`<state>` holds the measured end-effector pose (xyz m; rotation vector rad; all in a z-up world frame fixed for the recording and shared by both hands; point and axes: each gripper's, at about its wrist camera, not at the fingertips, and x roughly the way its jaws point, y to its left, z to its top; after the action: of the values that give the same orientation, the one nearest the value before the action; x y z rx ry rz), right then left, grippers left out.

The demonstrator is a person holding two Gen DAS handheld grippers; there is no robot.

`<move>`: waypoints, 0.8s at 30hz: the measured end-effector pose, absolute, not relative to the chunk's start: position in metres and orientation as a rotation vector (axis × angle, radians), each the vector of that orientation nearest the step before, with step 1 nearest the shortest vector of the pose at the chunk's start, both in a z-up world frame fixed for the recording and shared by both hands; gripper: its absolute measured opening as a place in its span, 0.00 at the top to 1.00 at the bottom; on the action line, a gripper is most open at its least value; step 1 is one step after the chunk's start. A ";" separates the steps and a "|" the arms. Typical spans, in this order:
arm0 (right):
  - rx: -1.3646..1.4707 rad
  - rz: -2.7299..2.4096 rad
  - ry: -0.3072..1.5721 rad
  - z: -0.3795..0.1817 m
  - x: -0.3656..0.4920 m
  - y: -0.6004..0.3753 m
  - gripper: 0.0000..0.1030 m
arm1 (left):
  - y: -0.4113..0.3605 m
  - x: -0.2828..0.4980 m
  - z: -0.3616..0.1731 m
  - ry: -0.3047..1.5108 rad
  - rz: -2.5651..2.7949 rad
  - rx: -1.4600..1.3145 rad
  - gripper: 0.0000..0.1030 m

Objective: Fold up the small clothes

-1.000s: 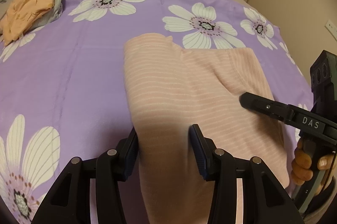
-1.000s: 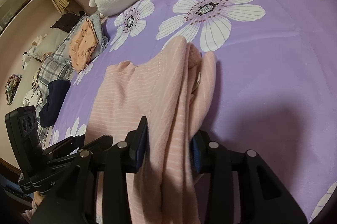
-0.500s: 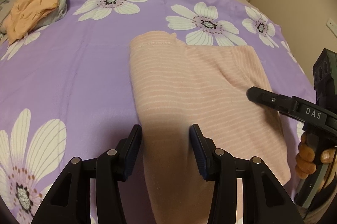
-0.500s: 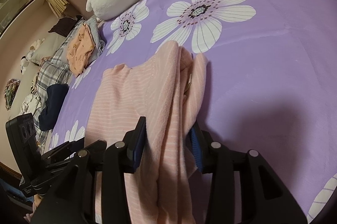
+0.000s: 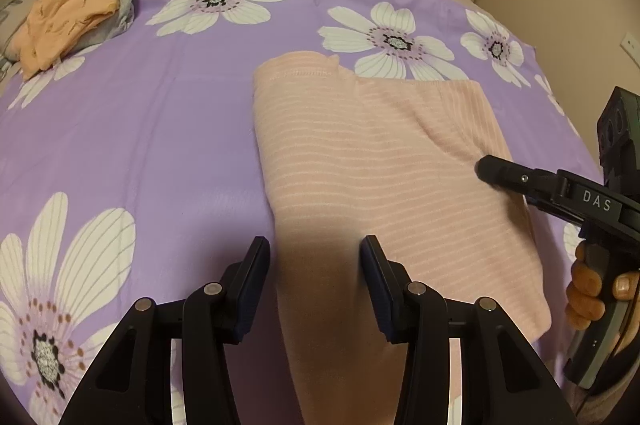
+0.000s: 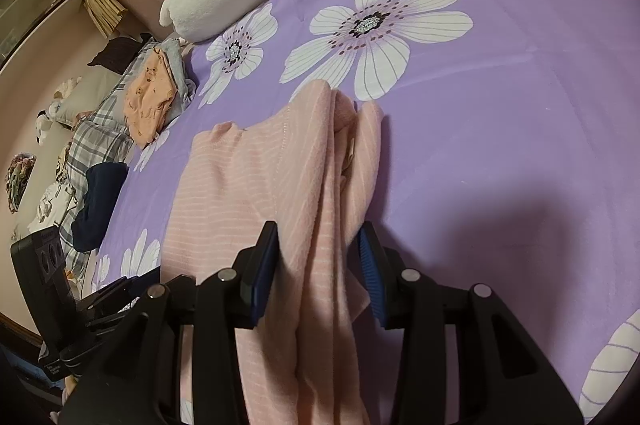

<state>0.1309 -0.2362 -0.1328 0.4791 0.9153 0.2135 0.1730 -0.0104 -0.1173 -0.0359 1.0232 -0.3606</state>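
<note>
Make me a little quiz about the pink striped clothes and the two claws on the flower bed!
1. True or false: the pink striped garment lies on a purple sheet with white flowers.
2. Which claw has bunched pink cloth between its fingers: A, the right claw, or B, neither?
3. Fill in: the folded orange clothes lie on the sheet's far ____ side in the left claw's view.

Key: 1 true. 2 A. 3 left.
</note>
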 end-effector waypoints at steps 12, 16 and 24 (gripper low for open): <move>0.460 0.174 0.896 -0.126 0.122 -0.241 0.57 | -0.007 0.161 -0.118 1.024 -0.347 -0.031 0.56; 0.448 0.149 0.880 -0.120 0.115 -0.247 0.57 | -0.005 0.153 -0.117 1.029 -0.340 -0.033 0.56; 0.398 0.102 0.845 -0.106 0.100 -0.250 0.58 | -0.001 0.137 -0.120 1.048 -0.320 -0.021 0.56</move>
<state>0.0999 -0.2500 -0.1062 0.3983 0.8454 0.1022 0.1369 -0.0015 -0.1200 -0.0206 1.0476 -0.3199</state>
